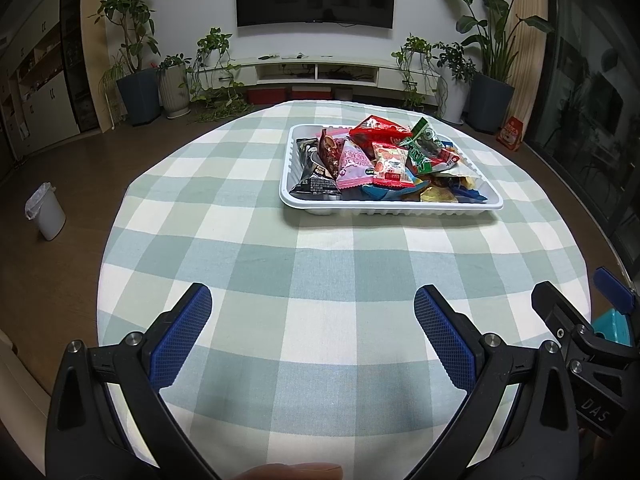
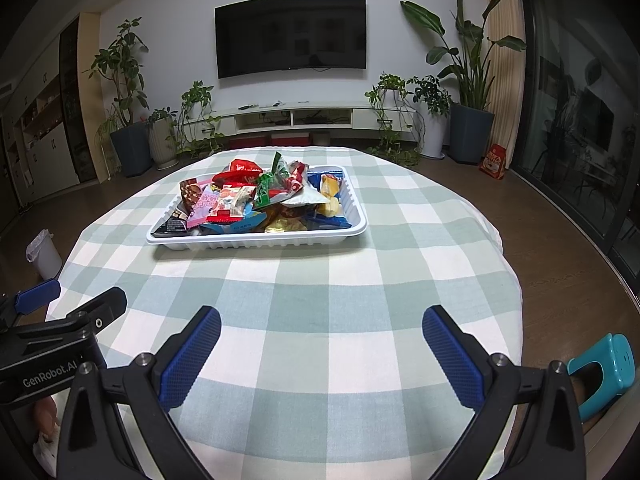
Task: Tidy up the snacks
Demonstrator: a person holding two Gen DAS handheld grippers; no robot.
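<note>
A white plastic tray (image 1: pixel 390 210) (image 2: pixel 256 242) sits toward the far side of the checked tablecloth, heaped with several snack packets (image 1: pixel 384 160) (image 2: pixel 256 196) in red, pink, green, black and yellow. My left gripper (image 1: pixel 312 308) hovers open over the near part of the cloth, well short of the tray, nothing between its blue pads. My right gripper (image 2: pixel 322 328) is likewise open and empty, at the same near distance. Each gripper shows at the edge of the other's view: the right gripper (image 1: pixel 580 300), the left gripper (image 2: pixel 72 300).
The round table (image 1: pixel 240 240) with green-and-white cloth drops off at its edges. A white bin (image 1: pixel 46 216) stands on the floor at left, a teal stool (image 2: pixel 604 372) at near right. Potted plants, a TV unit and a wall screen lie beyond.
</note>
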